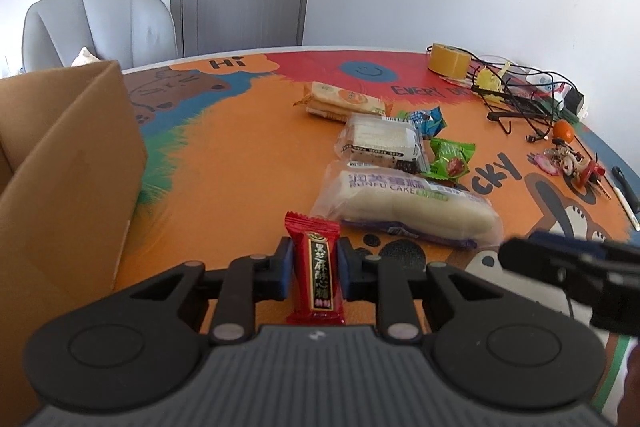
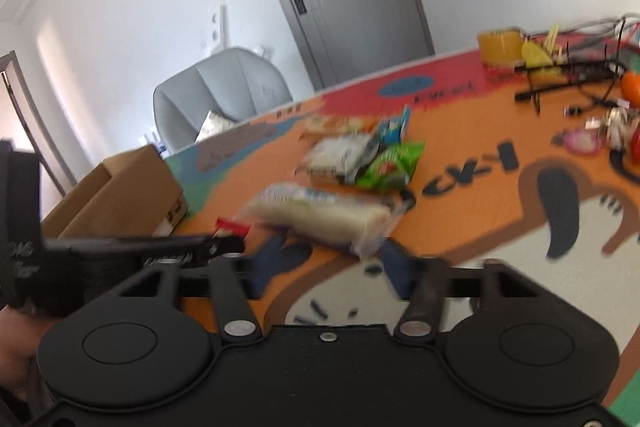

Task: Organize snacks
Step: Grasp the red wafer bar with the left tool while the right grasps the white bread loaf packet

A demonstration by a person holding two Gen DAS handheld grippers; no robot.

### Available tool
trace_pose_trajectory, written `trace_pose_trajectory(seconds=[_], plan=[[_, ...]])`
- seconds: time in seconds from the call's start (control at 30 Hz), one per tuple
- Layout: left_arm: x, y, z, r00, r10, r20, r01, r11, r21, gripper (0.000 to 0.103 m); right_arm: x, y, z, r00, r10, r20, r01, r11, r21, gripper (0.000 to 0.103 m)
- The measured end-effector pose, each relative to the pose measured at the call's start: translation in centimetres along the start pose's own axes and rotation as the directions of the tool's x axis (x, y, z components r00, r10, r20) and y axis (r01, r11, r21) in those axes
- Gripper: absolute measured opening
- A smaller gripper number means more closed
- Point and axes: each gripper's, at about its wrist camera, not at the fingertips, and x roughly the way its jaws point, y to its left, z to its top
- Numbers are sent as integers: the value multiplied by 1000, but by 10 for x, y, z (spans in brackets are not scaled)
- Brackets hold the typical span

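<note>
Gripping a red candy wrapper [image 1: 316, 269]: the left gripper [image 1: 314, 269] is pinching it upright between its blue pads [image 1: 282, 269], jaws narrow, both pads pressing on the packet's sides. Packet is sitting above the orange tablecloth [image 1: 240, 179], just right of the open cardboard box [image 1: 68, 163].

Right gripper [image 2: 328, 271] is standing about half open with nothing between its pads; view is motion-blurred. It's hovering just short of the long white cake pack [image 2: 320, 215], not touching as far as I can tell. In the left view it's showing as a dark shape at the right edge.

Remaining snacks are lying in a loose row on the cloth, right of centre: cake pack nearest, then a clear-wrapped white pastry [image 1: 380, 139], a green packet [image 1: 450, 157] beside it, a small blue packet [image 1: 428, 119], and a cracker pack [image 1: 344, 101] farthest back. Tape roll [image 1: 450, 58] and cables [image 1: 520, 95] are sitting at the far right, well apart from the snacks.
</note>
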Motion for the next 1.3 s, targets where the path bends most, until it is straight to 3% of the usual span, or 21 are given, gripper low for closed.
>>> trace_pose_trajectory(seconds=[0.2,0.33,0.57,0.77,0.93,1.17,1.3], plan=[[-8,5,2,1000,8,17,-8,1000,-17,22,19,-1,15,1000,-2,22,2,1000,-4,62],[-7,8,3,1000,7,8,-7,1000,-29,22,27,4,21,999,26,35,-26,1000,-17,71],[-3,13,3,1000,15,-11,-16,999,-37,22,50,9,24,998,65,21,-64,997,-38,71],[3,18,1,999,33,-32,-34,999,-37,22,59,13,20,999,45,-4,-45,997,-62,71],[4,15,-2,999,41,-31,-42,999,-16,26,65,16,17,998,23,-51,-26,997,-77,67],[5,9,-5,998,61,-23,-60,998,30,28,61,14,6,996,36,-83,-40,998,-50,40],[5,7,-7,998,64,-12,-64,997,46,28,55,12,3,996,30,-79,-33,999,-35,37]])
